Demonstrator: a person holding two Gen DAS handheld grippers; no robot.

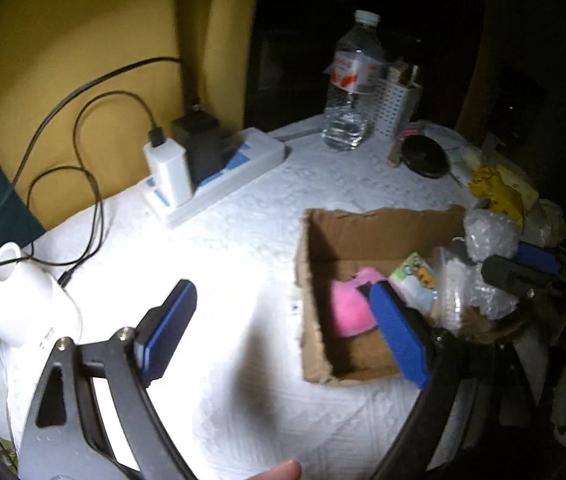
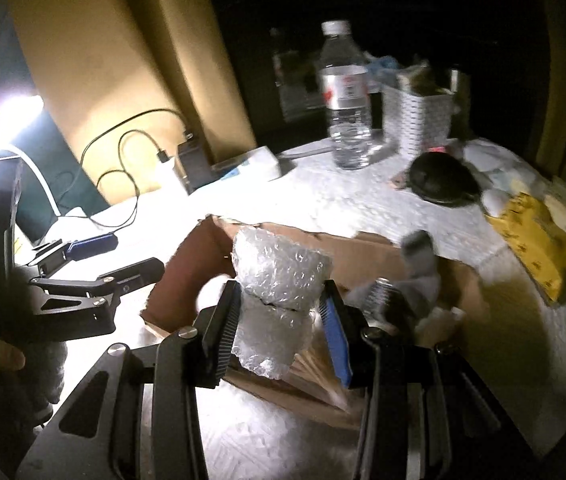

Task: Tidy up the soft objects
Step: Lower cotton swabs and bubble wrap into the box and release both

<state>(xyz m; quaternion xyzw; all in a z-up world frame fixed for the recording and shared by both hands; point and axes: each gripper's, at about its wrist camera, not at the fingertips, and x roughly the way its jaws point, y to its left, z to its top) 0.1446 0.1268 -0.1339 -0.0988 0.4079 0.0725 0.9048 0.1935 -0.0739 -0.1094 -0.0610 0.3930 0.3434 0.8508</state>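
An open cardboard box (image 1: 383, 224) (image 2: 367, 244) sits on the white cloth-covered table. Inside lie a pink fluffy item (image 1: 347, 312) and a small printed tissue pack (image 1: 413, 280); in the right wrist view a blurred grey soft thing (image 2: 419, 264) also shows there. My right gripper (image 2: 279, 320) (image 1: 519, 266) is shut on a bundle of bubble wrap (image 2: 279, 272) (image 1: 487, 236), held over the box's near side. My left gripper (image 1: 283, 320) (image 2: 123, 258) stands open with nothing between its fingers, one finger over bare table and the other over the box's left part.
A power strip (image 1: 219, 184) with chargers and cables lies at the back left. A water bottle (image 1: 353, 88), a white perforated holder (image 1: 393, 108) and a black round object (image 1: 425, 156) stand behind the box. A yellow cloth (image 2: 535, 248) lies right; a white two-hole holder (image 1: 19, 304) stands left.
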